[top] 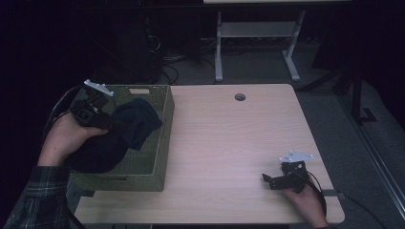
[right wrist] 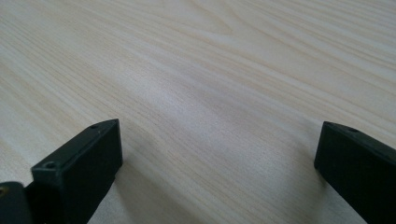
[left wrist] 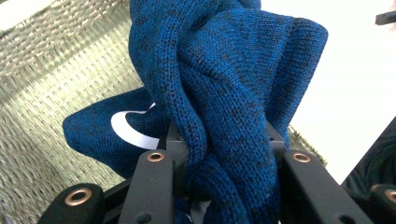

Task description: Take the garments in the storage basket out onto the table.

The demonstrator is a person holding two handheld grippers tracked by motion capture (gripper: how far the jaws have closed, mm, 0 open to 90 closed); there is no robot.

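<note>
A dark blue knit garment (top: pixel 136 121) lies partly inside a green woven basket (top: pixel 157 157) at the table's left. One fold of it is raised above the basket's rim. My left gripper (top: pixel 114 125) is over the basket and shut on that bunched fold. In the left gripper view the blue knit (left wrist: pixel 233 70) fills the gap between the jaws of the left gripper (left wrist: pixel 226 140), and a white mark (left wrist: pixel 128 130) shows on the cloth lower down. My right gripper (top: pixel 265 179) rests near the table's front right corner. It stands open (right wrist: pixel 219 144) with bare wood between its jaws.
The light wooden table (top: pixel 229 133) has a round cable hole (top: pixel 239 97) near its far edge. Behind it stand the white legs of another desk (top: pixel 219 52), with cables on the dark floor. The basket's weave (left wrist: pixel 56 70) lies close to the left gripper.
</note>
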